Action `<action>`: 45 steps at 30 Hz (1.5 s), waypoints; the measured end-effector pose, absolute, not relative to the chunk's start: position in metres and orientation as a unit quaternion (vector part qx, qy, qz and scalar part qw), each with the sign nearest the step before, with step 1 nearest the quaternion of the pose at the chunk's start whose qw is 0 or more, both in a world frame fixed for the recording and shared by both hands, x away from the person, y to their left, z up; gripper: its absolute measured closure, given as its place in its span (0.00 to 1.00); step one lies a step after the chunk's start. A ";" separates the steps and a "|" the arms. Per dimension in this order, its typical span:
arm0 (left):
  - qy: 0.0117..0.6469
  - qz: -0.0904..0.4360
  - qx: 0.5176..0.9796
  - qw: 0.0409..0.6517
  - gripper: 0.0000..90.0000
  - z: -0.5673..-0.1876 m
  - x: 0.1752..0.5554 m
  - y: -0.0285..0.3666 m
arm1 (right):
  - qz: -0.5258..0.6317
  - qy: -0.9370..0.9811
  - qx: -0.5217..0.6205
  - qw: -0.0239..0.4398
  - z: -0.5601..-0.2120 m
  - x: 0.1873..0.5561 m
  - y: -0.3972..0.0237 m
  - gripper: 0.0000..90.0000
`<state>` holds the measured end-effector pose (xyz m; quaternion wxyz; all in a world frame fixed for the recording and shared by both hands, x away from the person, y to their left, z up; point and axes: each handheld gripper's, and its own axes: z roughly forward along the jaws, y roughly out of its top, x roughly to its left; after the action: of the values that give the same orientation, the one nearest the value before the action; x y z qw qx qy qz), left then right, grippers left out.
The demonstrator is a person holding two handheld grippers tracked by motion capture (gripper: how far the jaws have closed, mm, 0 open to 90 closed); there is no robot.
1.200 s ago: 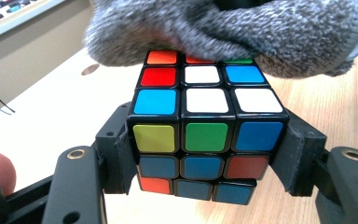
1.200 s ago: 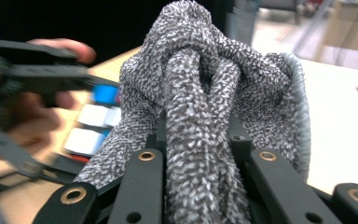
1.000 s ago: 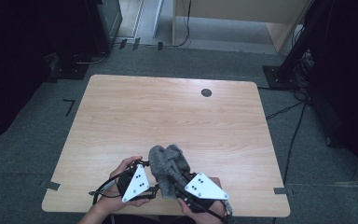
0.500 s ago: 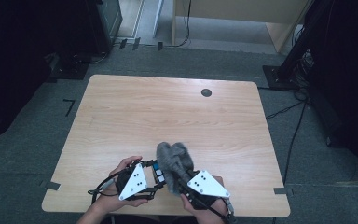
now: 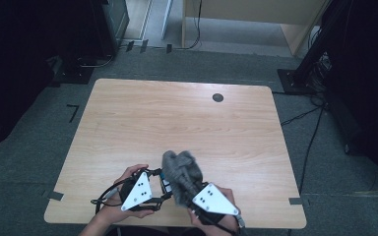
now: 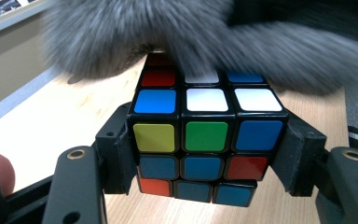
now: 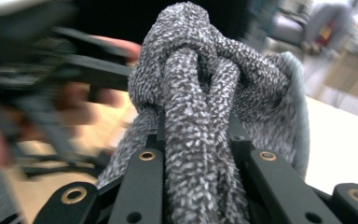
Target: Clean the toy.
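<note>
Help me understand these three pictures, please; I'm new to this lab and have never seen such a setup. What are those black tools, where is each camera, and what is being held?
No robot here: a person sits at a wooden table and holds a hand-held two-jaw gripper in each hand. The high view looks down from above; the forearms come in at the bottom. The white three-cornered plates are the tops of the grippers. The other two pictures come from small cameras riding on each gripper, looking along its black jaws.

The left gripper is clamped on a colourful puzzle cube. The right gripper is shut on a bunched grey cloth, which rests against the top of the cube, as if wiping it. A small dark round spot sits near the table's far edge.
</note>
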<state>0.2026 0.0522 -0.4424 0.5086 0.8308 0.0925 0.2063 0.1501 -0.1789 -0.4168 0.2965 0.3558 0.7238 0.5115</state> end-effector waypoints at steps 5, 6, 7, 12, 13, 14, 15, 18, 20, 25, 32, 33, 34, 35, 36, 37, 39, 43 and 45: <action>0.099 0.205 0.820 0.526 0.38 -0.440 0.205 0.057 | 0.536 0.684 0.419 0.265 -0.422 0.164 -0.211 0.84; 0.100 0.204 0.819 0.527 0.38 -0.439 0.205 0.057 | 0.552 0.680 0.416 0.247 -0.423 0.164 -0.212 0.84; 0.101 0.200 0.818 0.530 0.38 -0.439 0.205 0.057 | 0.562 0.681 0.410 0.231 -0.424 0.165 -0.211 0.84; 0.101 0.187 0.809 0.548 0.38 -0.435 0.203 0.059 | 0.580 0.682 0.403 0.190 -0.439 0.167 -0.200 0.86; 0.102 0.185 0.809 0.548 0.38 -0.435 0.204 0.060 | 0.583 0.680 0.406 0.180 -0.442 0.168 -0.200 0.86; 0.102 0.184 0.809 0.549 0.38 -0.435 0.204 0.061 | 0.583 0.682 0.408 0.169 -0.445 0.170 -0.200 0.86; 0.104 0.182 0.806 0.553 0.38 -0.435 0.204 0.062 | 0.581 0.686 0.408 0.159 -0.447 0.172 -0.201 0.86; 0.110 0.176 0.797 0.568 0.38 -0.430 0.206 0.066 | 0.555 0.711 0.411 0.135 -0.455 0.178 -0.199 0.86; 0.115 0.177 0.793 0.571 0.38 -0.429 0.207 0.069 | 0.537 0.727 0.408 0.130 -0.460 0.180 -0.196 0.85; 0.122 0.186 0.796 0.563 0.38 -0.431 0.211 0.073 | 0.567 0.697 0.412 0.150 -0.450 0.179 -0.208 0.85; 0.116 0.180 0.797 0.564 0.38 -0.432 0.208 0.067 | 0.591 0.689 0.377 0.185 -0.442 0.168 -0.202 0.85; 0.117 0.180 0.798 0.563 0.38 -0.432 0.208 0.068 | 0.587 0.692 0.378 0.185 -0.447 0.168 -0.199 0.85; 0.119 0.181 0.797 0.565 0.38 -0.432 0.209 0.069 | 0.582 0.696 0.381 0.179 -0.451 0.170 -0.198 0.85; 0.122 0.180 0.794 0.567 0.38 -0.431 0.209 0.071 | 0.575 0.702 0.384 0.169 -0.456 0.172 -0.197 0.85; 0.125 0.178 0.792 0.570 0.38 -0.430 0.211 0.073 | 0.568 0.710 0.384 0.159 -0.459 0.173 -0.195 0.85; 0.127 0.177 0.789 0.574 0.38 -0.429 0.212 0.075 | 0.561 0.719 0.381 0.151 -0.461 0.175 -0.194 0.85; 0.130 0.179 0.786 0.578 0.38 -0.428 0.213 0.078 | 0.551 0.732 0.369 0.159 -0.459 0.176 -0.195 0.85; 0.127 0.179 0.794 0.567 0.38 -0.431 0.213 0.079 | 0.602 0.691 0.360 0.177 -0.438 0.170 -0.209 0.85; 0.125 0.172 0.794 0.570 0.38 -0.432 0.213 0.076 | 0.620 0.681 0.345 0.180 -0.431 0.167 -0.210 0.84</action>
<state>0.2127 0.0760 -0.4318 0.5702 0.7936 0.1245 0.1721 0.1669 -0.2101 -0.4314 0.1800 0.3453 0.6810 0.6202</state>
